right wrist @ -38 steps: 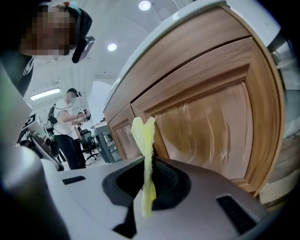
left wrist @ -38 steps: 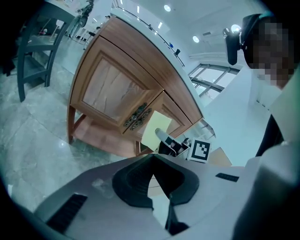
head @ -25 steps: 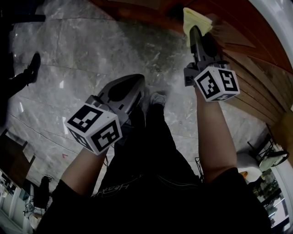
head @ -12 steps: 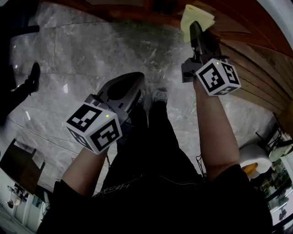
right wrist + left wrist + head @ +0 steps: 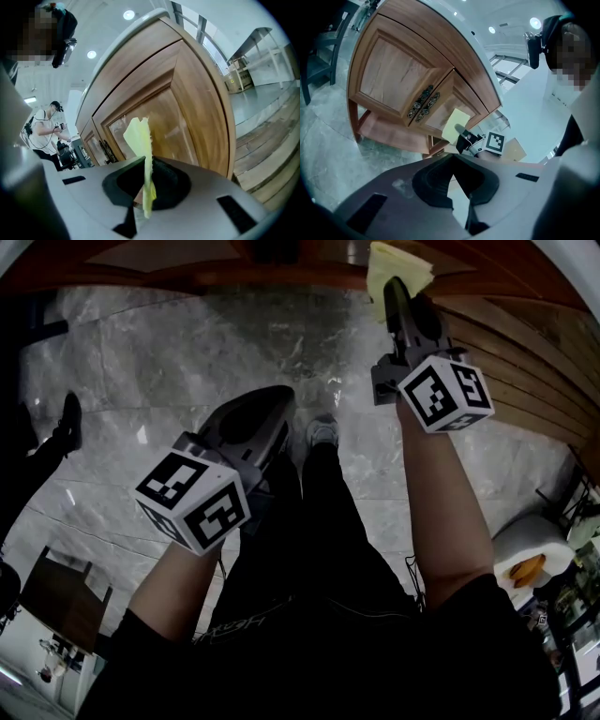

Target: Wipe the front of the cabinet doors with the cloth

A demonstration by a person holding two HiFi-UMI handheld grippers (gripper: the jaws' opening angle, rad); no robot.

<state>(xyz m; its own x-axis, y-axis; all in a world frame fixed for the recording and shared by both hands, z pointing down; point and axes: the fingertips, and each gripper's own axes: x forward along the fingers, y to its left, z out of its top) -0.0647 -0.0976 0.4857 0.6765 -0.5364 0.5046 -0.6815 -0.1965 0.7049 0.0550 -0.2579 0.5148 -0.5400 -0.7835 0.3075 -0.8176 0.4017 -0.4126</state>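
Grey marble floor (image 5: pixel 187 343), wooden cabinet (image 5: pixel 393 75) standing on it, person's shoe (image 5: pixel 322 431)

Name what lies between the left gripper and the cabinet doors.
Bare marble floor separates the left gripper from the cabinet doors, clearest in the head view.

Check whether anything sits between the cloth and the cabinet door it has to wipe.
Nothing visible stands between them. The right gripper is shut on the yellow cloth, and the wooden cabinet door lies directly beyond it. The door handles sit off to the left.
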